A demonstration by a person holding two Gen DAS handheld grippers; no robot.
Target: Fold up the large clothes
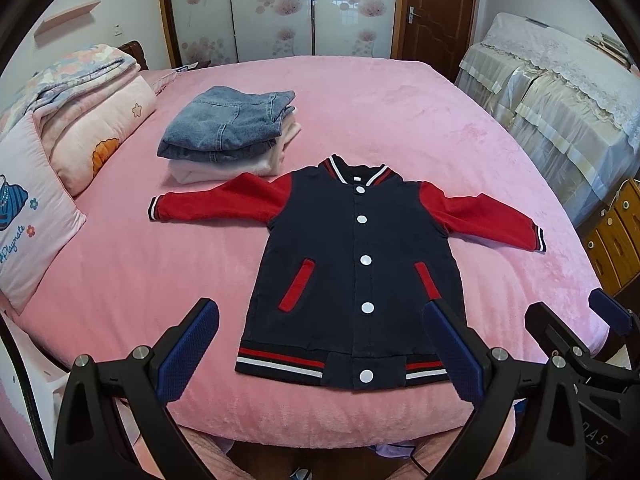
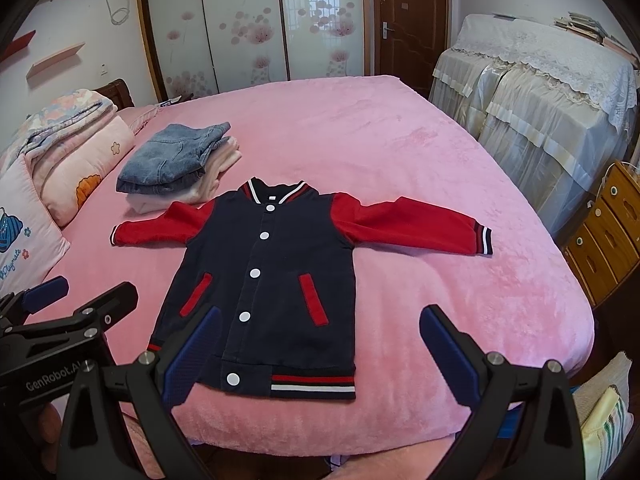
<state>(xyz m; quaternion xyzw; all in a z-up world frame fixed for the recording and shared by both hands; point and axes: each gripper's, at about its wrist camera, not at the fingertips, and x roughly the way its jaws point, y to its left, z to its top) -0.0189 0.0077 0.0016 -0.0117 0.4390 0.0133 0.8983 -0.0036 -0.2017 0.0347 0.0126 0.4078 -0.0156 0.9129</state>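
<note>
Both wide open, each hand-held gripper (image 1: 320,344) (image 2: 320,350) hovers empty above the jacket (image 1: 356,264).

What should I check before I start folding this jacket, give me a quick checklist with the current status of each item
1. Jacket lies flat, front up, snaps closed: ok.
2. Both red sleeves spread out to the sides, not tucked under: ok.
3. Left gripper open and holding nothing: ok.
4. Right gripper open and holding nothing: ok.
5. Folded denim pile clear of the jacket: not ok, the sleeve on that side lies right at its edge.
6. Bare bed cover beyond the collar for folding: ok.
</note>
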